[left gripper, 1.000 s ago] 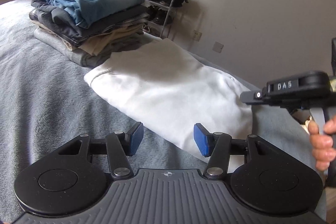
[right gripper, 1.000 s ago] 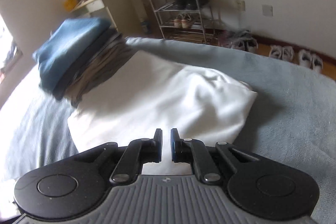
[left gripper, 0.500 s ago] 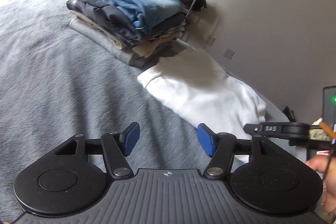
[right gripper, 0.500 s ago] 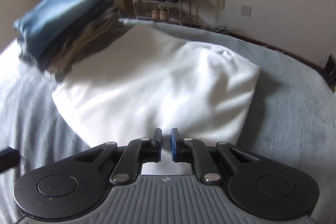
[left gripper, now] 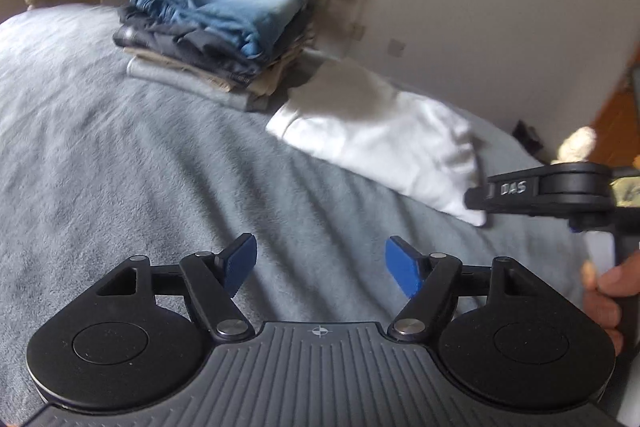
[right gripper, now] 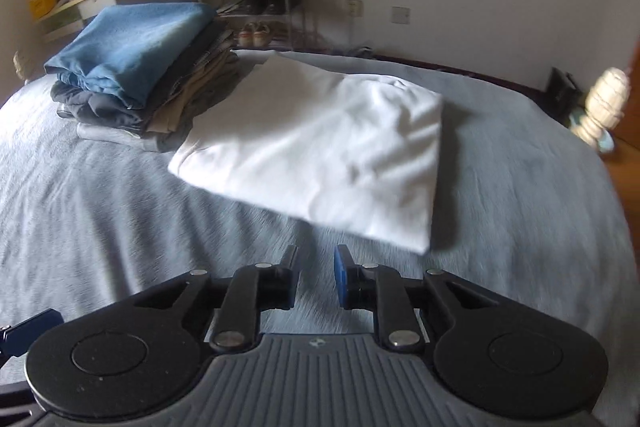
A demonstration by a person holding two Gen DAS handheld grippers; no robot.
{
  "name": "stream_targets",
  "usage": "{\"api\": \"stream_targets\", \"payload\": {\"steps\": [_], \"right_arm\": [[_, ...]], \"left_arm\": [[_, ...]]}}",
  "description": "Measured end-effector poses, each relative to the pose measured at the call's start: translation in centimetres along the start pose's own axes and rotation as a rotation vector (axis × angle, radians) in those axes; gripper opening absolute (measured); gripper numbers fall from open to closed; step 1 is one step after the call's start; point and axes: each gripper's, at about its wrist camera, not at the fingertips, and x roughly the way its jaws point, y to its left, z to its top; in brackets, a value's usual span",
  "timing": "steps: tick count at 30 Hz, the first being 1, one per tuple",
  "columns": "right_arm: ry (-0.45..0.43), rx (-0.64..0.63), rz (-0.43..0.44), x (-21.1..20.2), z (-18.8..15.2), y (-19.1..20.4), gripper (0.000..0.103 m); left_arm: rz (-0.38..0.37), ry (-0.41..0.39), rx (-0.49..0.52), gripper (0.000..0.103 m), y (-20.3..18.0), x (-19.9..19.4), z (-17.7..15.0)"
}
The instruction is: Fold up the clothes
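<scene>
A folded white garment (left gripper: 380, 135) (right gripper: 320, 151) lies flat on the grey bed cover (left gripper: 120, 167) (right gripper: 100, 219), right beside a stack of folded clothes (left gripper: 212, 23) (right gripper: 140, 67) topped by a blue one. My left gripper (left gripper: 320, 263) hovers open over bare cover, well short of the garment's near-left side. My right gripper (right gripper: 317, 267) is slightly open and empty, just short of the garment's near edge. In the left wrist view the right gripper sits by the garment's near-right corner, held by a hand (left gripper: 604, 291).
A metal shoe rack (right gripper: 256, 7) and a pale desk (right gripper: 80, 7) stand against the far wall behind the bed. A wooden floor (right gripper: 628, 163) shows past the bed's right edge. Wide stretches of bed cover lie left of the garment.
Both grippers have drawn back from the white garment, which now lies farther off. The right gripper's fingers, nearly together before, have parted a little. The left stays open.
</scene>
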Motion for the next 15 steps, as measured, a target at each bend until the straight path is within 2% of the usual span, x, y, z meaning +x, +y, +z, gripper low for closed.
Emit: {"api": "stream_targets", "payload": {"steps": [3, 7, 9, 11, 12, 15], "right_arm": [[-0.023, 0.041, -0.020, -3.1, -0.5, 0.5, 0.020], [-0.057, 0.070, -0.070, -8.5, -0.2, -0.4, 0.020], [-0.075, 0.089, -0.081, -10.9, 0.6, -1.1, 0.025], [-0.092, 0.103, -0.079, -12.1, 1.2, -1.6, 0.035], [-0.097, 0.105, -0.081, -12.4, 1.4, -1.7, 0.035], [-0.102, 0.099, -0.068, -12.1, 1.4, -2.0, 0.035]], "left_arm": [[-0.045, -0.036, 0.037, 0.072, -0.2, -2.5, 0.0], [-0.086, -0.076, 0.024, 0.072, -0.8, -5.3, 0.9], [-0.137, -0.121, 0.024, 0.074, -1.4, -6.8, 1.2], [-0.163, -0.137, 0.060, 0.083, -2.0, -7.6, 1.5], [-0.173, -0.143, 0.081, 0.084, -2.3, -7.9, 1.5], [-0.120, -0.165, 0.123, 0.089, -2.8, -7.9, 1.7]]}}
